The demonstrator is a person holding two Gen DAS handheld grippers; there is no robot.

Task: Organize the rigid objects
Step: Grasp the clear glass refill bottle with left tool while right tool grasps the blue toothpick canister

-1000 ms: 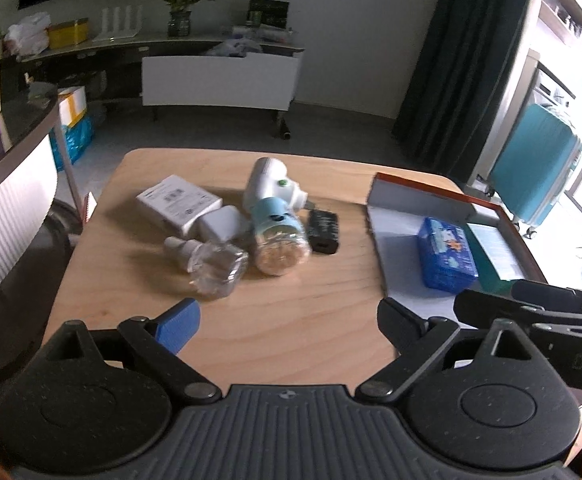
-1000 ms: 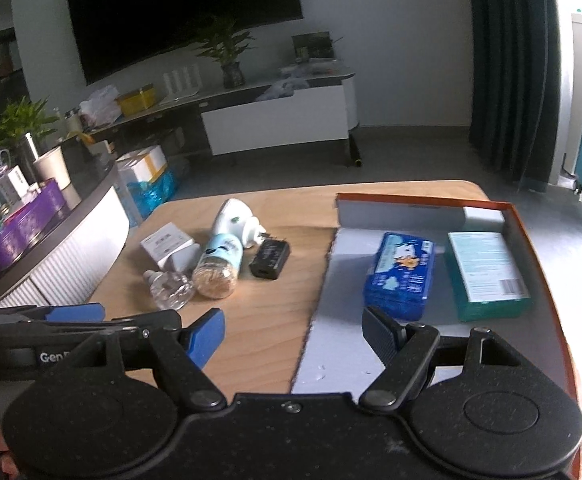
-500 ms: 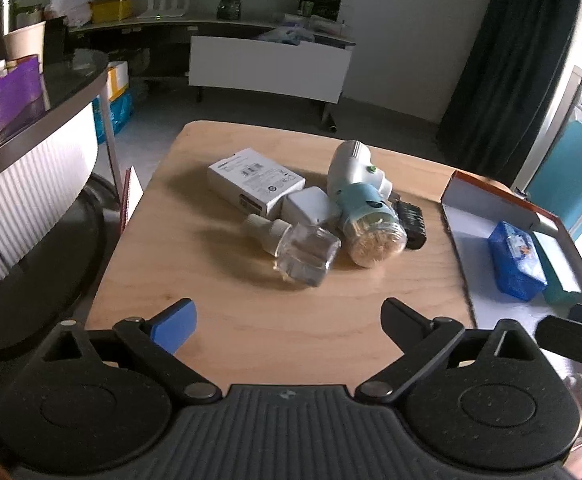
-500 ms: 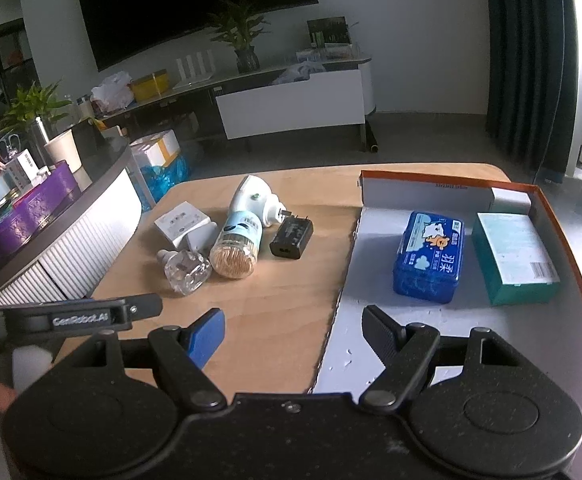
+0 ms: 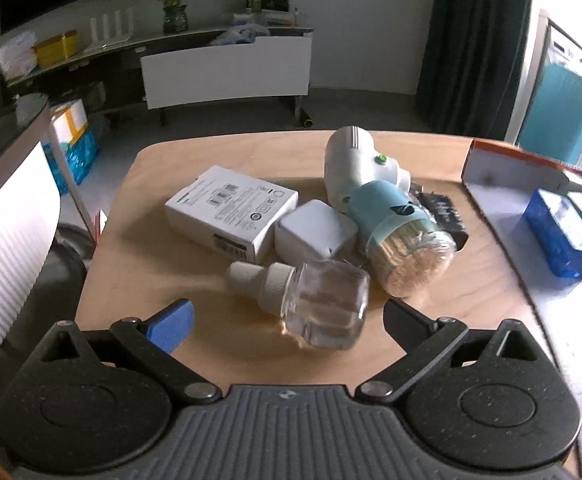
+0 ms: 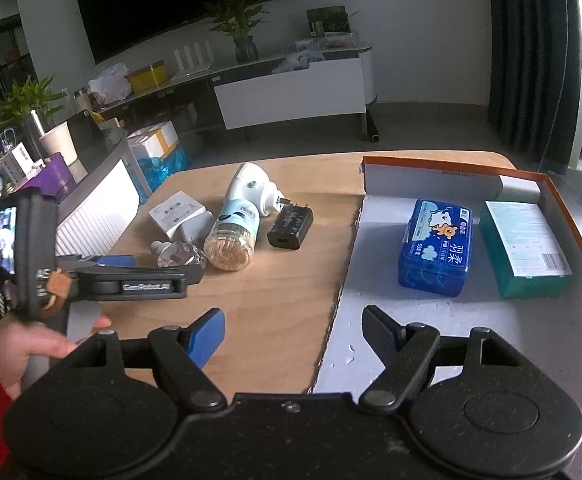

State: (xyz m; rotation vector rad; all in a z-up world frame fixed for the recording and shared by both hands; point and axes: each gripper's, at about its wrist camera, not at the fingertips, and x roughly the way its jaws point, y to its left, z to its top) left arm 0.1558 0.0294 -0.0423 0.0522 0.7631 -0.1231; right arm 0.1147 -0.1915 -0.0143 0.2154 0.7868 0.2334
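Glass bottle (image 5: 323, 304) lies on its side, cap pointing left

From my screen I see a living room with white walls (image 6: 419, 32) and a grey floor (image 6: 411, 124). A big dark television (image 6: 187, 4) hangs on the far wall. Under it stands a long low cabinet (image 6: 291, 88) with a white front panel, and on it a green plant in a pot (image 6: 243, 28) and some small things (too small for me to tell). A dark curtain (image 6: 527, 60) hangs at the right side, and bright daylight comes from there. At the left is a curved counter (image 6: 95, 204) with a white ribbed front and a paper cup (image 6: 60, 147) on top. The wooden table (image 6: 275, 312) is light in colour, with rounded corners.
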